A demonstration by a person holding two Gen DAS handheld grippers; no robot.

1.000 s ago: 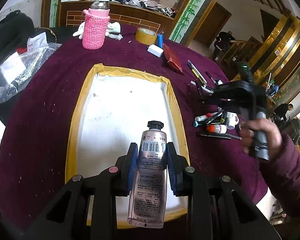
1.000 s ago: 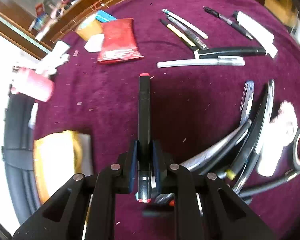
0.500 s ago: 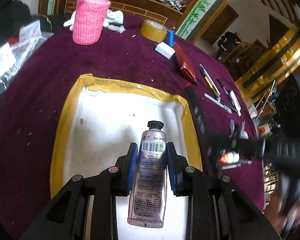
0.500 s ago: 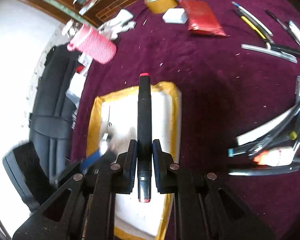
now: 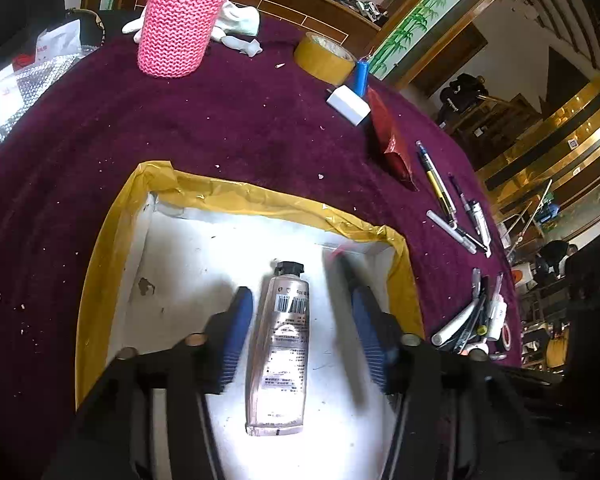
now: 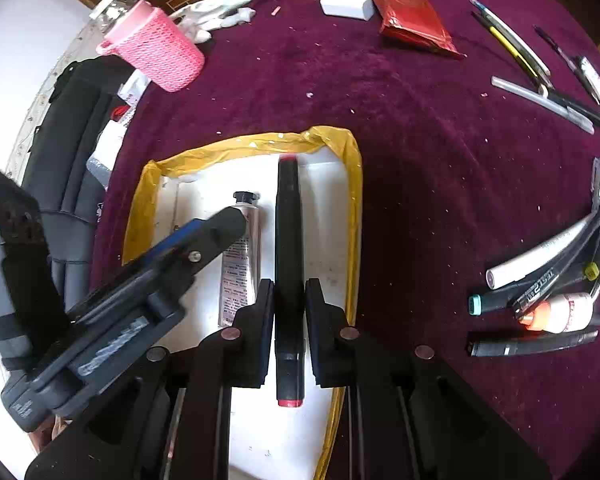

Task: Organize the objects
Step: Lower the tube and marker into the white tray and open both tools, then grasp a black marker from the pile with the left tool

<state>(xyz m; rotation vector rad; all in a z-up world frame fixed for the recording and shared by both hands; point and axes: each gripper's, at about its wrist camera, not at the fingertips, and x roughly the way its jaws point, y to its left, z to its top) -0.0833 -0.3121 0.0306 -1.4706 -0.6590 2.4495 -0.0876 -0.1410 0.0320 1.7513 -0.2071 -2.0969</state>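
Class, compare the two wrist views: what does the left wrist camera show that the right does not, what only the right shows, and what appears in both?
Only the left wrist view: the gold-railed hall behind the table.

Only the right wrist view: the marker sharply, between the right hand-held gripper fingers, plus the black chair.

Both: the tube released in the yellow-rimmed tray, the open left hand-held gripper, pink knitted cup and tape roll.

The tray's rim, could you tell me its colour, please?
Yellow tape on the tray's rim, clearest in the left wrist view.

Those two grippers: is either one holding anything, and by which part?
The right gripper holds a black marker near its lower end. The left gripper is open; the tube lies free.
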